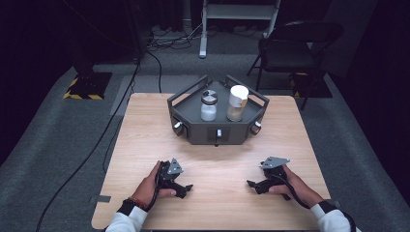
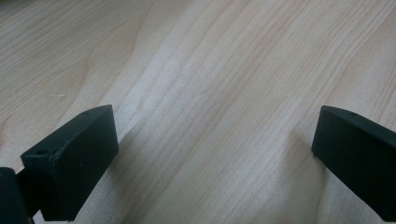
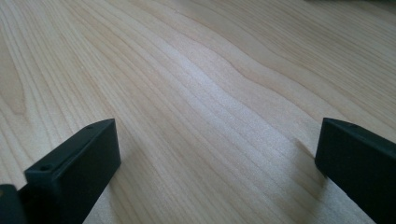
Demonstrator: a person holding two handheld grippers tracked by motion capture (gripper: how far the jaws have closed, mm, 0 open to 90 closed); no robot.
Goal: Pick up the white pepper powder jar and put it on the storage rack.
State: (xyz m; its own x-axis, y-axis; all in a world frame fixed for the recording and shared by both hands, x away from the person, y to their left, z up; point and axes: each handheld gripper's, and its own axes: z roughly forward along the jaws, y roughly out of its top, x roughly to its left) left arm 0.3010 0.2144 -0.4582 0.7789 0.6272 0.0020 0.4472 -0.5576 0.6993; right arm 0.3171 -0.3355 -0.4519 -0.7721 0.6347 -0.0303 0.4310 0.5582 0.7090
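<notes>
While both hands are resting low on the tabletop [image 1: 145, 121], the left gripper [image 1: 186, 188] is sitting at about 7 o'clock and the right gripper [image 1: 251, 184] at about 5 o'clock, their tips pointing inward toward each other with a broad strip of bare wood lying between them. Each gripper's own view is showing its two black jaws standing wide apart, gripping nothing, with only pale wood grain running between them. Each is lying close to the near edge, and well apart from the dark grey tray [image 1: 193, 129], which is occupying the 12 o'clock part of the tabletop, close to the far edge. Inside the tray, a glass jar with a grey lid [image 1: 209, 106] is standing upright on the left and a white-capped jar [image 1: 237, 104] is standing upright just beside it on the right. Grey carpet [image 1: 53, 140] is surrounding the tabletop, cables [image 1: 104, 130] are trailing across it at 10 o'clock, and a dark folding chair [image 1: 290, 48] is standing at 1 o'clock against the black backdrop.
</notes>
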